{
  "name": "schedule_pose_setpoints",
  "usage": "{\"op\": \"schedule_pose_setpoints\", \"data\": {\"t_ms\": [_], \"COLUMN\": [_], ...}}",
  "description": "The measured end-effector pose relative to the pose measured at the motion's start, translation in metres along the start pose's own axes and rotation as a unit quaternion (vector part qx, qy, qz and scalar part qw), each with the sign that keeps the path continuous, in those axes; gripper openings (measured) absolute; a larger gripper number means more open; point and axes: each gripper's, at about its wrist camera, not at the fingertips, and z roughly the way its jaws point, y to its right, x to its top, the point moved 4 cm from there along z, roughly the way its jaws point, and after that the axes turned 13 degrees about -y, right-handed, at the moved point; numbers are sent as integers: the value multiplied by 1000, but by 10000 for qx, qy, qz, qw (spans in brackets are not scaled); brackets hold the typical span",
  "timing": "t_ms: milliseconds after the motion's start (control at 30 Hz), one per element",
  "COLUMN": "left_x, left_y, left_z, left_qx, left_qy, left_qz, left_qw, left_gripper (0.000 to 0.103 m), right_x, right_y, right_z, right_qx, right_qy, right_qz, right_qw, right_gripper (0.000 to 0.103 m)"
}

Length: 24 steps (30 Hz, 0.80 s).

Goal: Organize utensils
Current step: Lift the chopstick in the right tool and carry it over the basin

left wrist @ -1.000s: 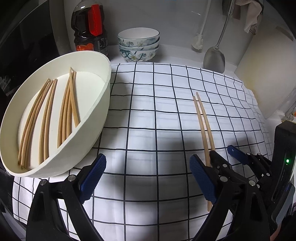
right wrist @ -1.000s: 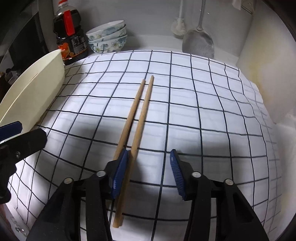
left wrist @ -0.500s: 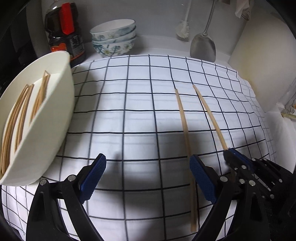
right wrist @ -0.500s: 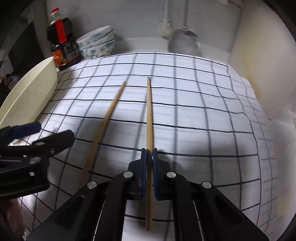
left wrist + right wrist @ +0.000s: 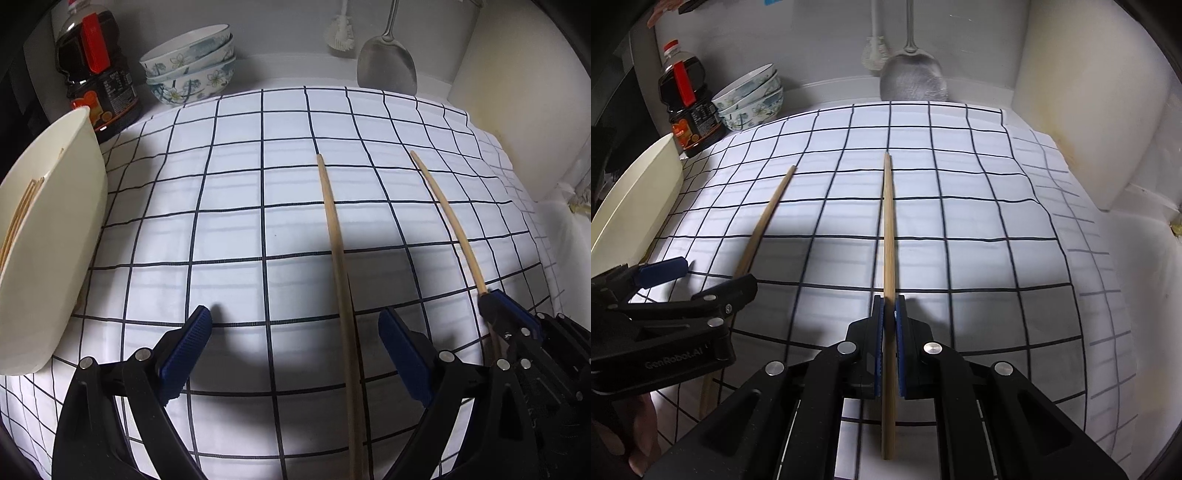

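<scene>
At the near left edge of the checked cloth point(image 5: 236, 206) a cream oval dish point(image 5: 55, 258) is seen tilted on its side, and several wooden chopsticks point(image 5: 18, 218) are held in it, though only their upper ends can be made out past the rim. The left gripper point(image 5: 295, 339) is pointed steeply down over the cloth with its blue pads spread wide; a loose chopstick point(image 5: 334, 236) is lain between them on the cloth, close to the right-hand pad and not pinched. Just to its right the right gripper point(image 5: 889, 321) is aimed downward too, its pads pressed together on a second chopstick point(image 5: 888, 221), which is gripped toward its near end and pointed away, its tip over the cloth. Whether that tip touches the cloth cannot be told. The near ends of both sticks are cut off or hidden behind gripper bodies. Part of a hand point(image 5: 631, 435) is glimpsed, dark and blurred, under the left gripper. Farther back, stacked floral bowls point(image 5: 192, 66) are set beside a dark sauce bottle point(image 5: 98, 74); their contents cannot be seen. A metal spatula point(image 5: 388, 66) and a brush point(image 5: 340, 35) are hung at the rear wall.
</scene>
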Motion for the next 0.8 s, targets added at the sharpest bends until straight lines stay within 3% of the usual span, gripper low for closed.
{"op": "schedule_pose_setpoints", "data": {"t_ms": [200, 267, 467, 533, 600, 800], "left_x": [0, 0, -1, 0, 1, 0], "left_y": [10, 15, 29, 31, 31, 25], "left_z": [2, 0, -6, -7, -7, -8], "left_qx": [97, 68, -41, -72, -105, -222], "left_qy": [132, 218, 317, 305, 273, 116], "left_qz": [121, 207, 464, 489, 491, 450], "left_qw": [9998, 9995, 9984, 9983, 9984, 9987], "left_gripper": [89, 81, 45, 20, 9, 8], "right_x": [-2, -2, -2, -2, -2, -3], "right_y": [10, 12, 15, 15, 16, 13], "right_z": [-1, -1, -2, -2, -2, -5], "right_qx": [-34, -49, -48, -48, -32, 34], "right_qy": [11, 14, 14, 7, 4, -10], "right_qz": [121, 146, 193, 208, 265, 323], "right_qw": [9999, 9999, 9998, 9998, 9996, 9995], "right_gripper": [6, 6, 6, 6, 6, 6]}}
